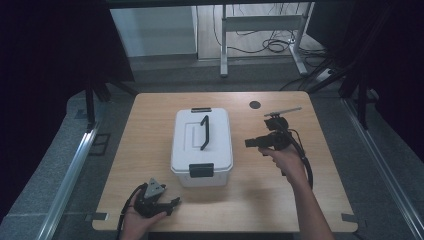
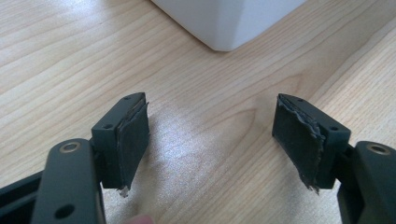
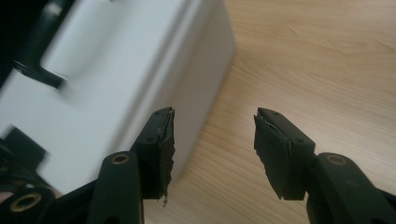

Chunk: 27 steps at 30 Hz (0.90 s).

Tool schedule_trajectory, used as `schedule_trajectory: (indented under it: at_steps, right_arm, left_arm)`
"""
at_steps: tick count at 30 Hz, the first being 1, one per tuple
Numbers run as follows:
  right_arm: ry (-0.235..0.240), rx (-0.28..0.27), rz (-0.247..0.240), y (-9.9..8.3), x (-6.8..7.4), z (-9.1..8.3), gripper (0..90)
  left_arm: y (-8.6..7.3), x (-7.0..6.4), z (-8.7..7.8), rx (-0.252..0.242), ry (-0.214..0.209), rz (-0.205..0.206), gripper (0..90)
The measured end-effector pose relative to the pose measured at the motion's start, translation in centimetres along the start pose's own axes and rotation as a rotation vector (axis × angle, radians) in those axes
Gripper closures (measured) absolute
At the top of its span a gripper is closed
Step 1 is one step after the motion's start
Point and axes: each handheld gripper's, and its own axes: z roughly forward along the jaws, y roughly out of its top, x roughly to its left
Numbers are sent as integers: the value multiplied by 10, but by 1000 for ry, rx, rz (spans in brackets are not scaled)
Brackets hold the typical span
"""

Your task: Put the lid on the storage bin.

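Approach step, judging by the scene: white lidded plastic storage box [image 1: 202, 146] with black handle [image 1: 204, 132] and black latches, closed at mid light-wood worktop [image 1: 280, 195]. Right claw [image 1: 248, 143] beside box's right wall, wide open, empty. Left claw [image 1: 176, 202] near front corner, wide open, empty. Next, probably: closing in on near latch [image 1: 201, 170], lifting to unclip.

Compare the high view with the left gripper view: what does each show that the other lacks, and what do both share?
High view alone: the white box's lid with its black handle and front latch, plus the right gripper beside the box. Left gripper view alone: the worn, frayed pads of the open left gripper. Shared: the wooden table and the white box.
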Motion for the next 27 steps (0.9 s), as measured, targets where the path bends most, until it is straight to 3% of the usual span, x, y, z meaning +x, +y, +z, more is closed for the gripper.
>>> schedule_trajectory:
  at_steps: [2,5,13,19,22,27]
  right_arm:
    - [-1,3,0,-5,-5,0,484]
    - [23,-23,3,-23,-24,-1,484]
    - [53,-64,21,-54,-49,0,482]
    - [47,-93,14,-72,-55,3,479]
    - [35,-117,13,-92,-59,11,474]
    - [37,-131,17,-104,-63,17,468]
  left_arm:
    - [0,0,0,-1,1,-4,274]
    - [0,0,0,-1,2,-5,274]
    - [1,-2,-2,-8,4,-2,274]
    - [1,-1,-4,-12,6,-5,273]
    - [0,1,-5,-14,10,-11,274]
    - [0,1,-5,-14,11,-10,273]
